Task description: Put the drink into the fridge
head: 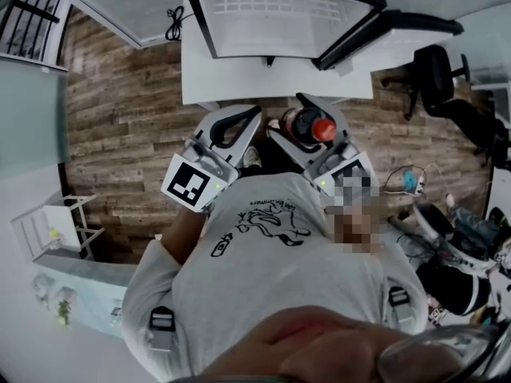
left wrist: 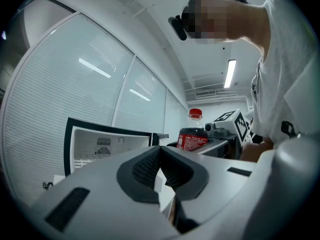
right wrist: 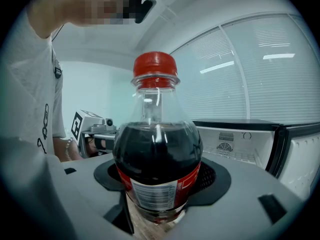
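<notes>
A cola bottle (right wrist: 157, 169) with a red cap and red label stands upright between the jaws of my right gripper (right wrist: 159, 186), which is shut on its lower body. In the head view the bottle (head: 308, 126) and right gripper (head: 286, 116) hang in front of the person's chest, short of the fridge (head: 279, 22). The small black-framed fridge has its door swung open to the right and a white inside (right wrist: 240, 144). My left gripper (head: 254, 116) is beside the bottle on the left, shut with nothing in it. Its black pads (left wrist: 150, 166) meet at the tips.
The fridge stands on a white counter (head: 200, 70) over a wood-plank floor. A black office chair (head: 435, 78) is at the right, with cables (head: 407, 182) on the floor nearer me. A white rack (head: 56, 226) stands at the left. Blind-covered glass walls (left wrist: 100, 74) rise behind the fridge.
</notes>
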